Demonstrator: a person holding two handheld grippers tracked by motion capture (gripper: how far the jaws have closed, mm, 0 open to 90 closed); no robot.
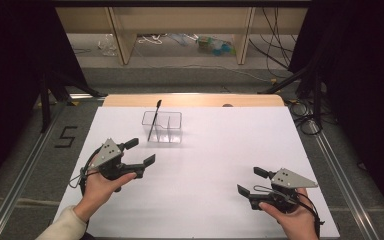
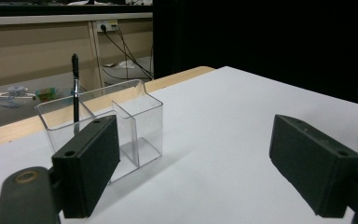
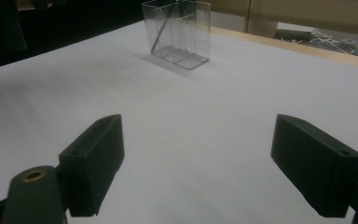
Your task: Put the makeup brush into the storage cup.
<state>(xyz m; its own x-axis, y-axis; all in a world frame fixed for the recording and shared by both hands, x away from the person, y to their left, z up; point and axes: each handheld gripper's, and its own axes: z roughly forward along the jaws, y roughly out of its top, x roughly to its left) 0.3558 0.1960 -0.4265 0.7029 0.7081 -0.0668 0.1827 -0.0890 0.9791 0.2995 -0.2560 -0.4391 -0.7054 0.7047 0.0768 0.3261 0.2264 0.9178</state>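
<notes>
The clear plastic organiser box w/ inner dividers (image 1: 162, 126) stands upright on the white worktop (image 1: 215, 165), far-left of centre, close to the far edge where a strip of bare wood shows. A slim black pen-like stick (image 1: 154, 120) stands in its left-hand compartment, leaning, w/ the top poking well above the rim; the other compartments look empty as far as can be seen thru the walls. In the left gripper view the box (image 2: 103, 125) sits just beyond the left jaw, w/ the stick (image 2: 75, 91) rising in the compartment behind it. In the right gripper view the box (image 3: 177, 33) is far off, w/ the stick (image 3: 159, 36) a thin diagonal inside. The left tongs (image 1: 141, 152) hover near the box, just to its near-left, apart from it, jaws spread wide & holding nothing. The right tongs (image 1: 252, 181) sit at the near-right of the worktop, well apart from the box, also wide open & empty. Judgement: this reads as either the very start or the tail end of a step, w/ both tongs free, nothing in transit & the stick seated in the box. If the stick is to come out, the left tongs are the better placed. Next move would call for lifting above the rim, lining the jaws either side of the exposed top part & closing gently, then pulling along the stick's lean so the light box doesn't tip or slide. The right tongs could steady the box's far wall if it shifts.
</notes>
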